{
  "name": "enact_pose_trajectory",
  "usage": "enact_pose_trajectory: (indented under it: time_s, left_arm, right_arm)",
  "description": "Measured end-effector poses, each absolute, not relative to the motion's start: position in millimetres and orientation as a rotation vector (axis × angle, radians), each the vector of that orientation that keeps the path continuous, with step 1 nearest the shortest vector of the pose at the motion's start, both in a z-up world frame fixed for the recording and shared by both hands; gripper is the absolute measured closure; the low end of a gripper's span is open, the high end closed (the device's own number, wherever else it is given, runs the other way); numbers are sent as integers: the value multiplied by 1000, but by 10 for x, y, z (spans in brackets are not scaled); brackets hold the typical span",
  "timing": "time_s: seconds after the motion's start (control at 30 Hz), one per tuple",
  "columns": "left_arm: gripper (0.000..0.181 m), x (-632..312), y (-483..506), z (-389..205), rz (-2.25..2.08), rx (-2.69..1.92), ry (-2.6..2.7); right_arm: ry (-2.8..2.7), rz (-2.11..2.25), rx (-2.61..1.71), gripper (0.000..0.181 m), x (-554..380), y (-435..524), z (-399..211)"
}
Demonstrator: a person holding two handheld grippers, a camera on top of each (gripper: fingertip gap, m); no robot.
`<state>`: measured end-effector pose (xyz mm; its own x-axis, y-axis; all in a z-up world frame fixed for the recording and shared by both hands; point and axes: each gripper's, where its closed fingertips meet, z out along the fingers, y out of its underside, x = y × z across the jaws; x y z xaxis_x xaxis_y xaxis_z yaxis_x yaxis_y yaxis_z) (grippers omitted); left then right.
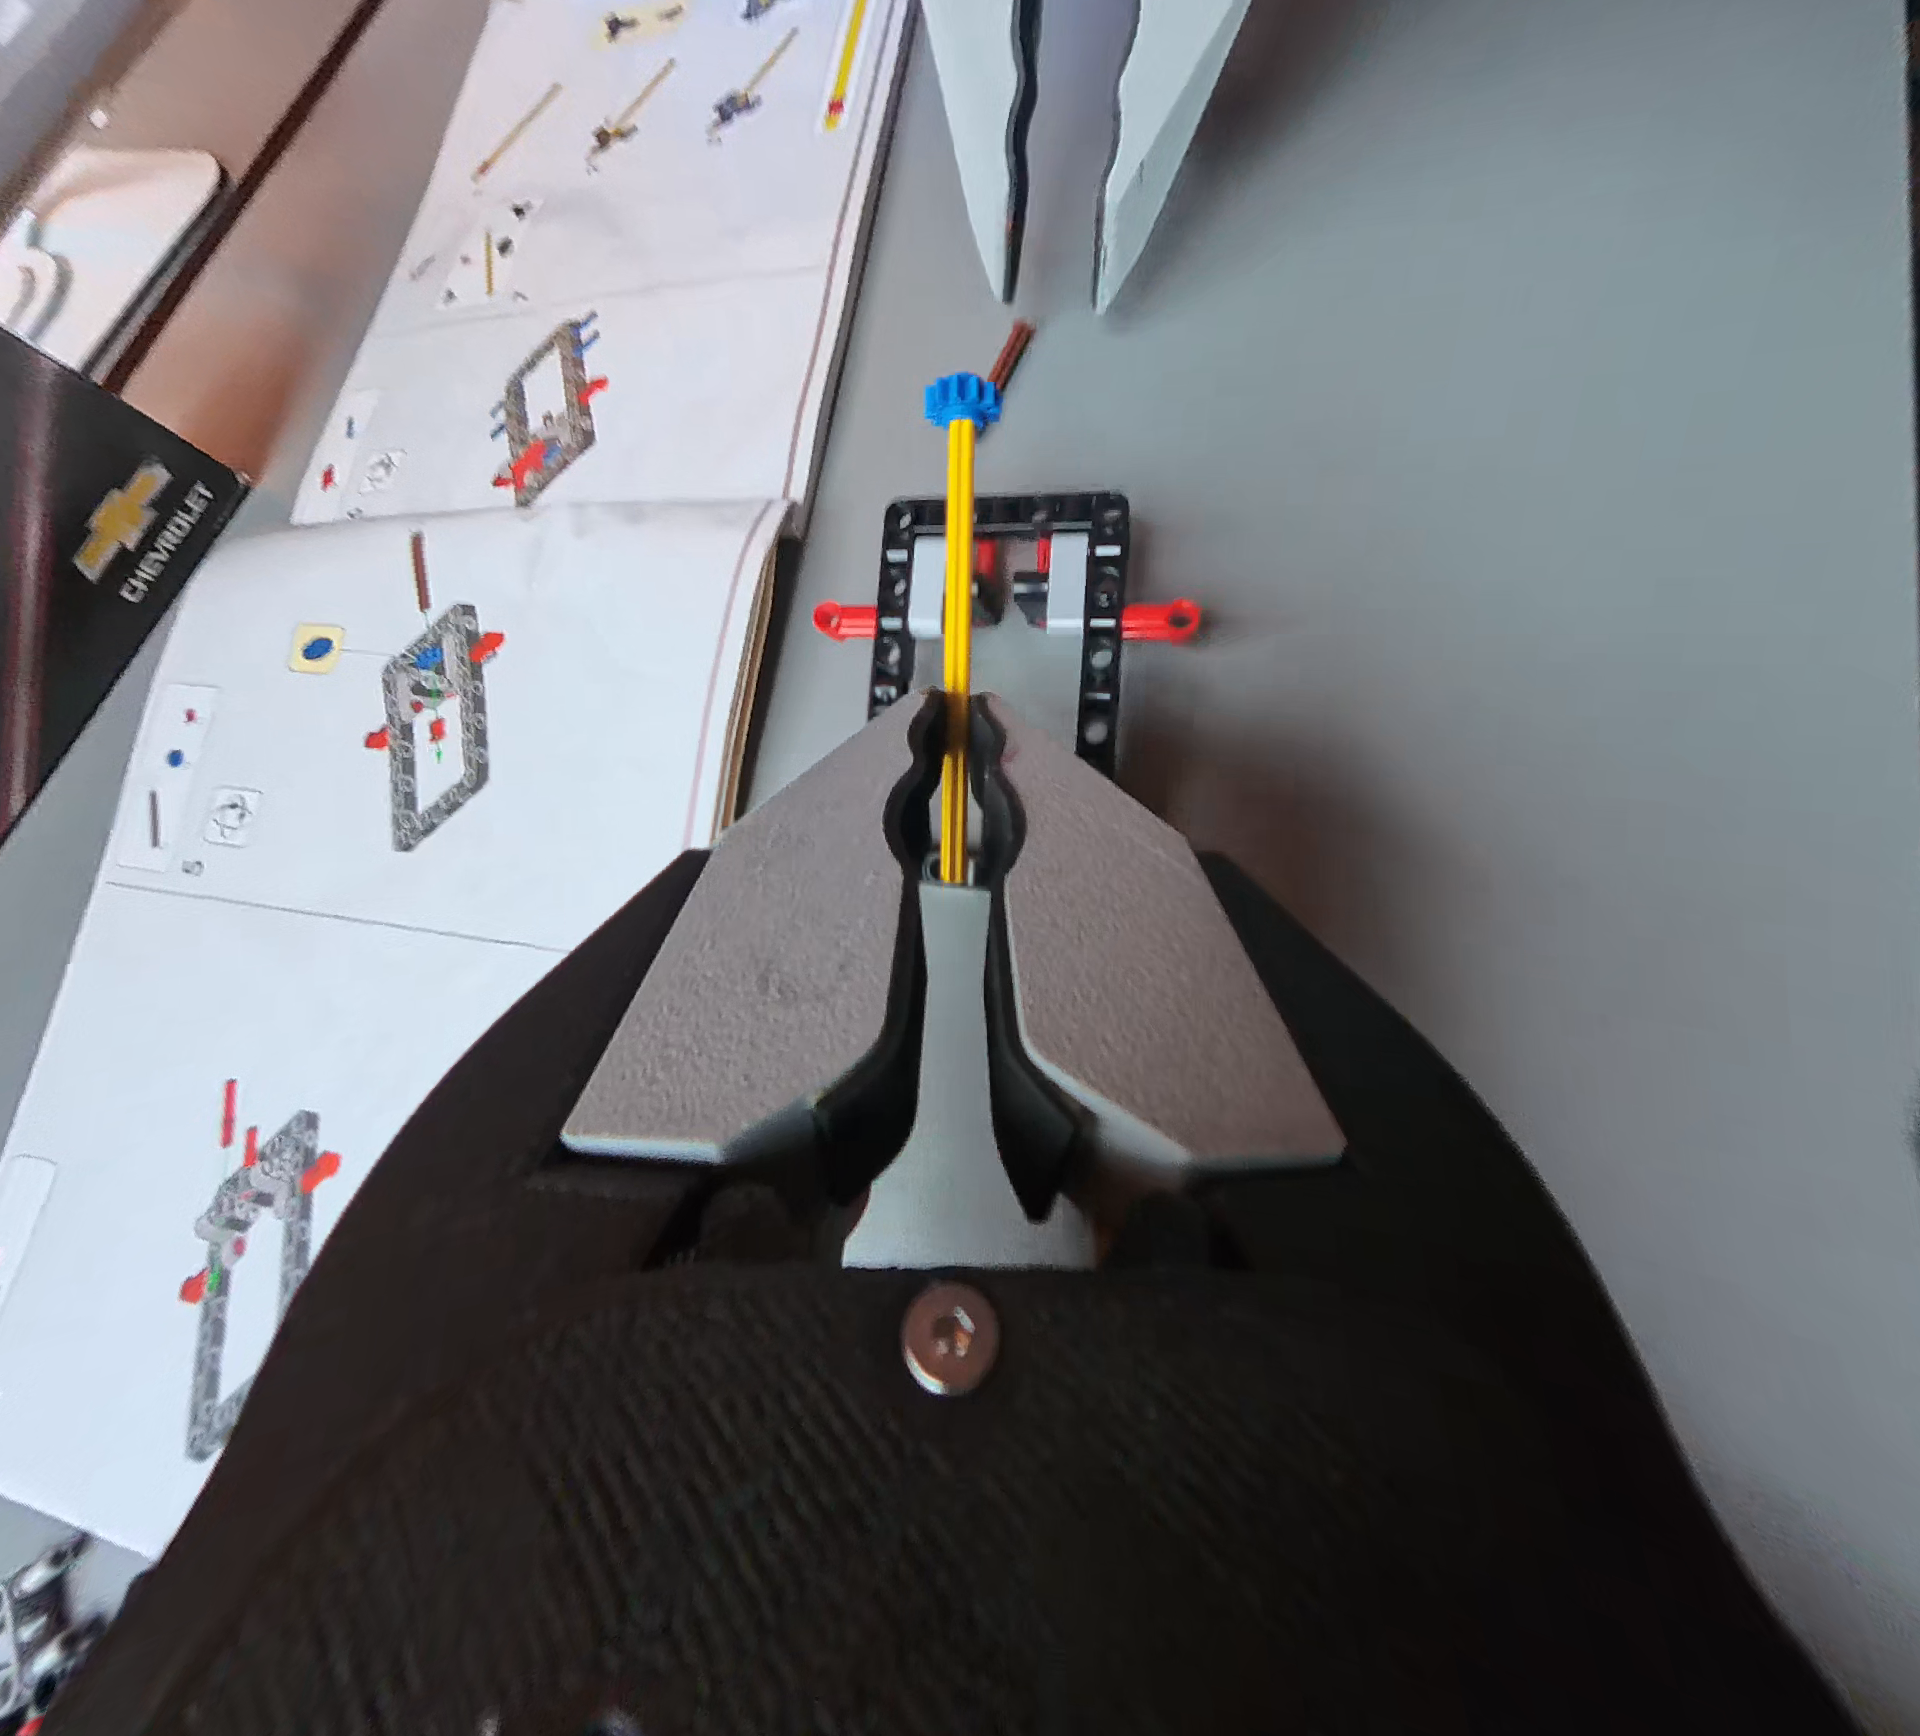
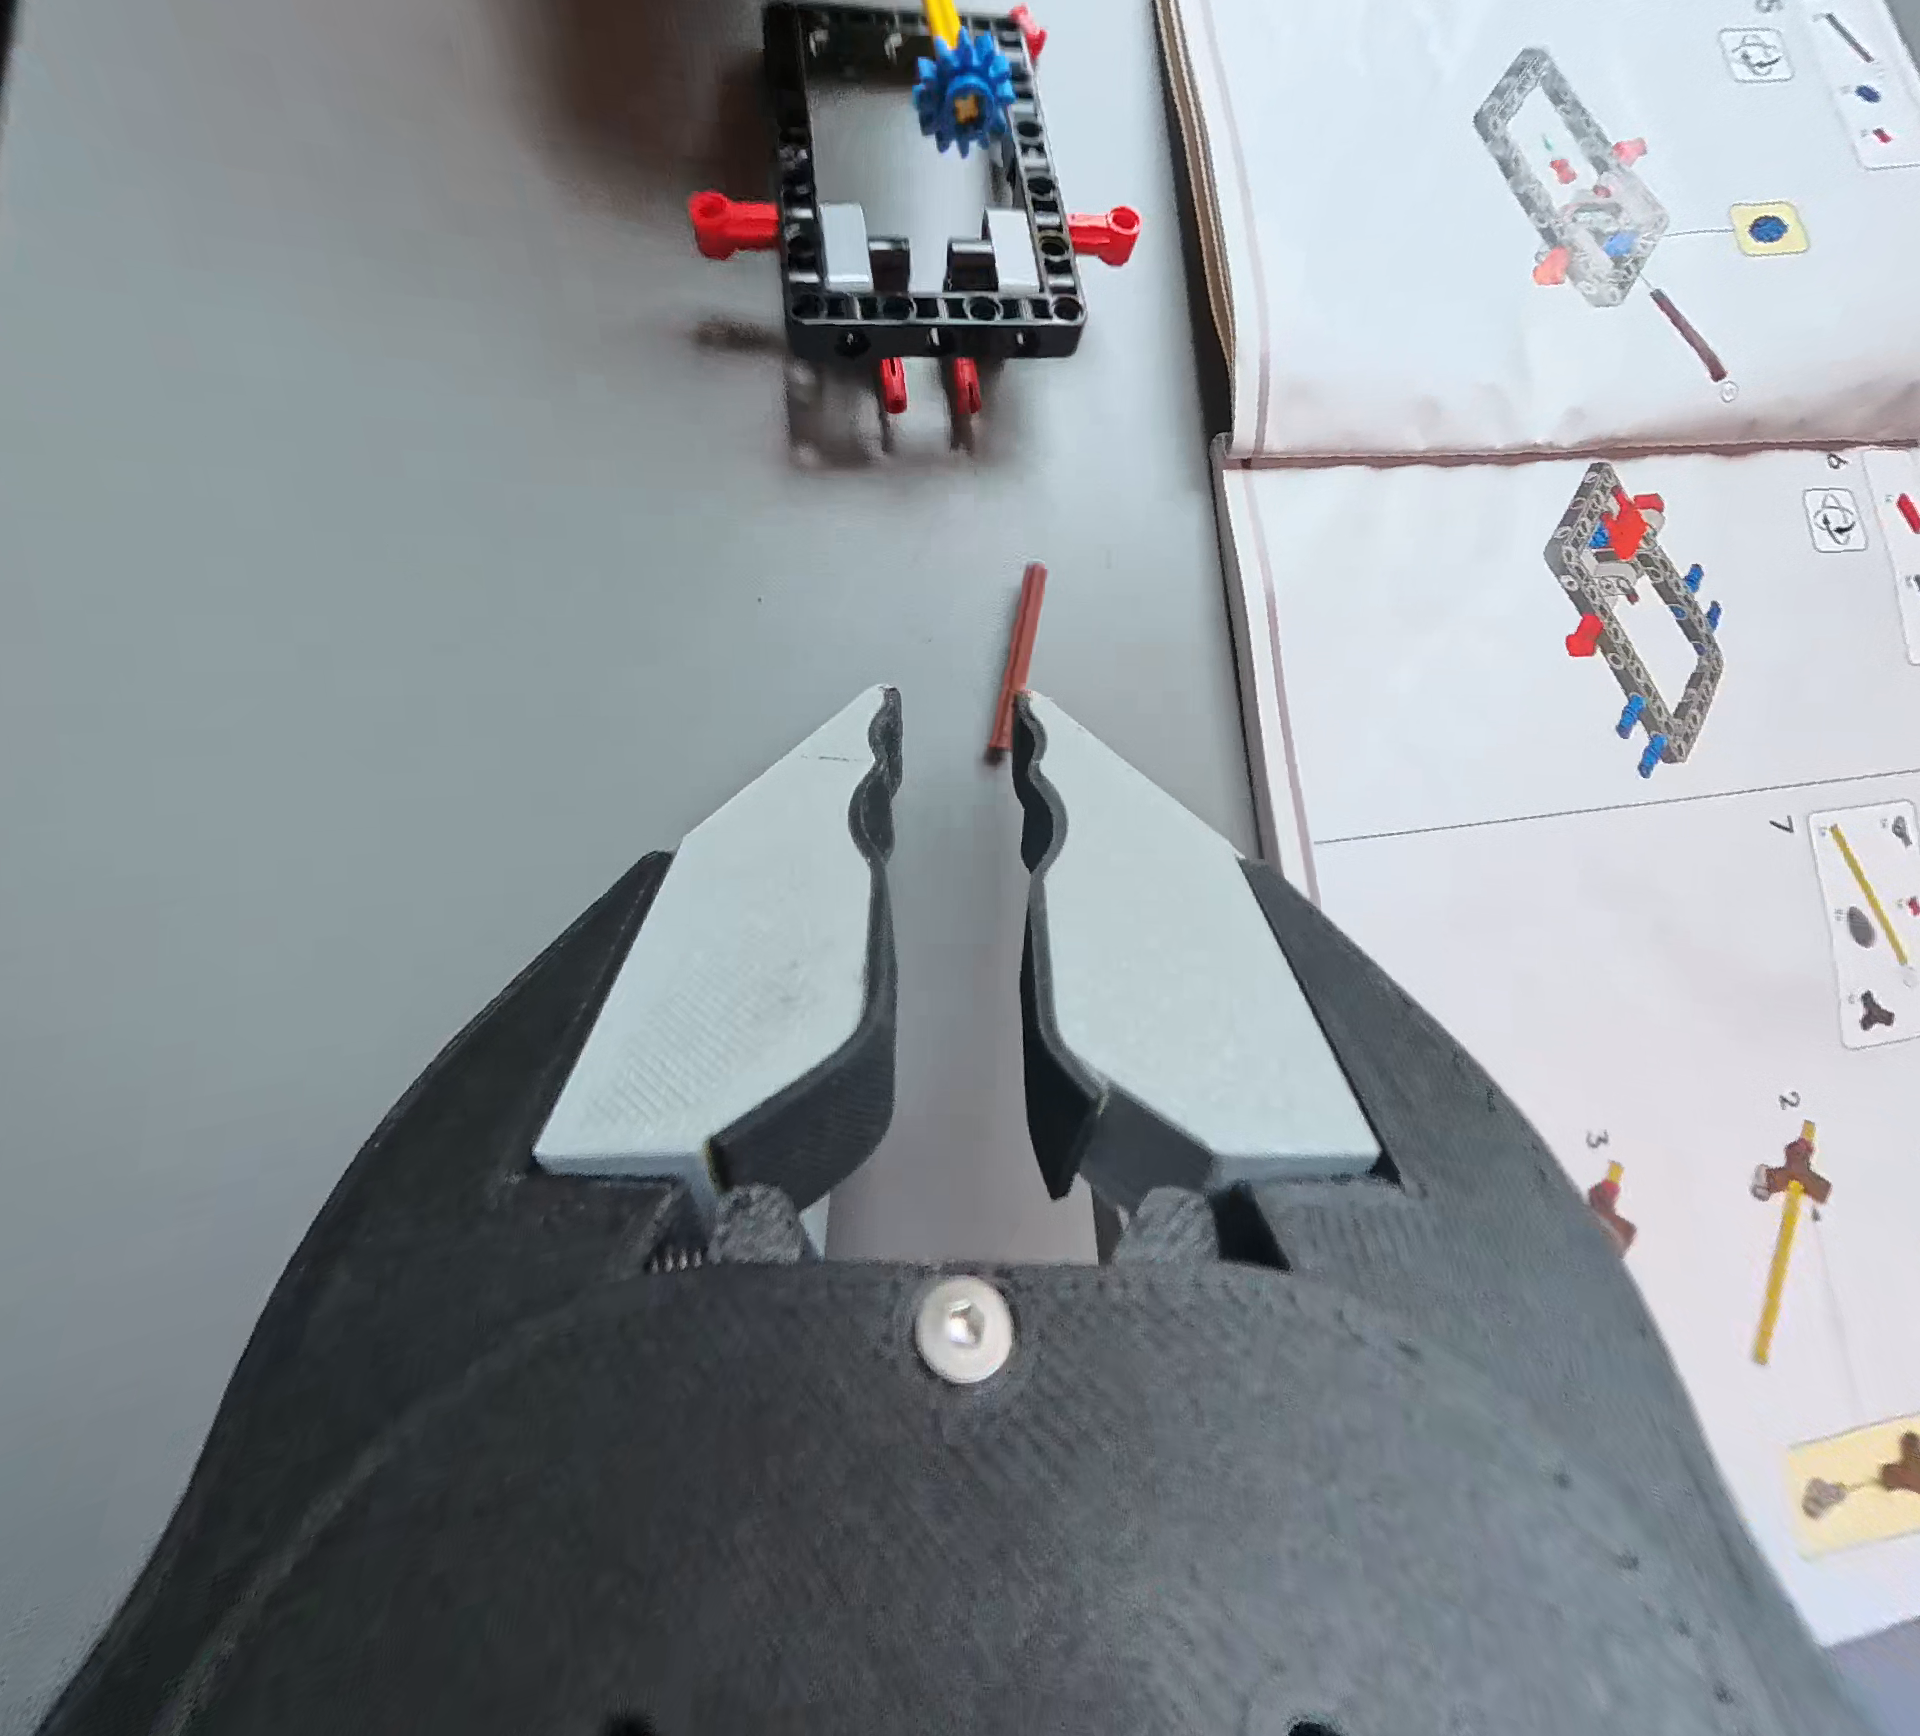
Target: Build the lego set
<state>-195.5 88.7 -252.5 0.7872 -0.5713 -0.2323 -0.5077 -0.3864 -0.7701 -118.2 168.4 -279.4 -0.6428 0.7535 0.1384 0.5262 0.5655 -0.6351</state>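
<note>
Left hand-held gripper (image 1: pixel 958 710) is clamped on the yellow axle (image 1: pixel 958 564), blue gear (image 1: pixel 961 400) on its far end, held out over the black frame (image 2: pixel 925 180), likely lining up an insertion. Right hand-held gripper (image 2: pixel 956 710) waits with jaws apart just beside the brown axle (image 2: pixel 1018 658) on the grey tabletop (image 2: pixel 416 543), probably next to lift. Instruction booklet (image 2: pixel 1507 336) lies open alongside for reference.
</note>
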Motion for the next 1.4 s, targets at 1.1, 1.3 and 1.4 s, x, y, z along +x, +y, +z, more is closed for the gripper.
enact_pose_trajectory:
  time_s: [1.1, 1.3, 1.4]
  left_arm:
    - [175, -1466, 1087, -2074, -403, -1836, 558]
    - [178, -1459, 1121, -2067, -391, -1825, 567]
    - [179, -1465, 1121, -2047, -404, -1810, 561]
  right_arm:
    - [-1761, 1726, -1089, 180, -1471, 1147, -1832]
    - [-1749, 1755, -1085, 180, -1454, 1170, -1825]
    - [-1749, 1758, -1082, 180, -1451, 1179, -1833]
